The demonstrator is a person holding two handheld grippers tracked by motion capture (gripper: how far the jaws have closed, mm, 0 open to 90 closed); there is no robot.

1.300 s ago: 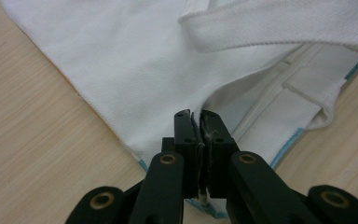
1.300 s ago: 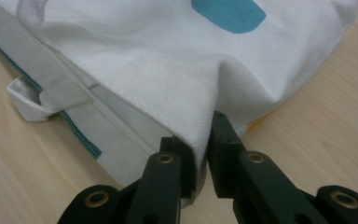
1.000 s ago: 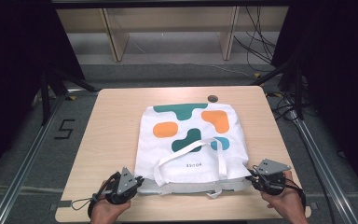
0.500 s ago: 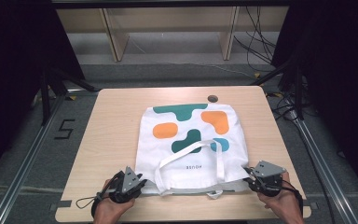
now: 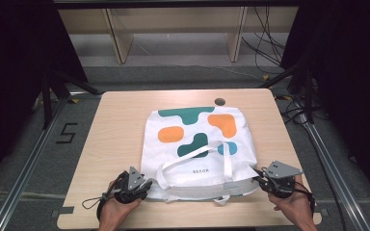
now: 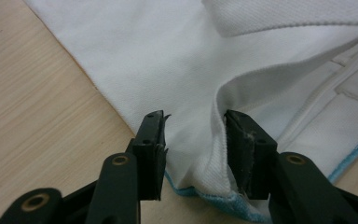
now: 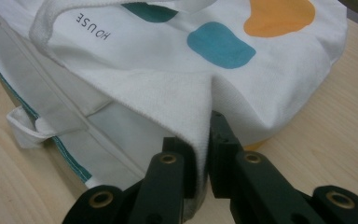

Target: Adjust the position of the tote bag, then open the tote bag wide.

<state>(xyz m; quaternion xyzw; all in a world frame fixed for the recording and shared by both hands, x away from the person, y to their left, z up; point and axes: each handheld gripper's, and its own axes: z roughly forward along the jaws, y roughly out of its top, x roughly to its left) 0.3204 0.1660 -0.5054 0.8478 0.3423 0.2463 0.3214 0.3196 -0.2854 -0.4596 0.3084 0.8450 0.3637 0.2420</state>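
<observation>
The left hand-held gripper (image 5: 142, 184) sits at about 7 o'clock in the high view, gripped by the person's left hand (image 5: 113, 209), which enters from the bottom edge. Its jaws point toward 2 o'clock and stand apart, with white cloth lying between them in the left gripper view. The right hand-held gripper (image 5: 260, 177) sits at about 5 o'clock, held by the right hand (image 5: 294, 204), jaws pointing toward 10 o'clock. In the right gripper view its jaws are pinched together on a fold of white fabric.
</observation>
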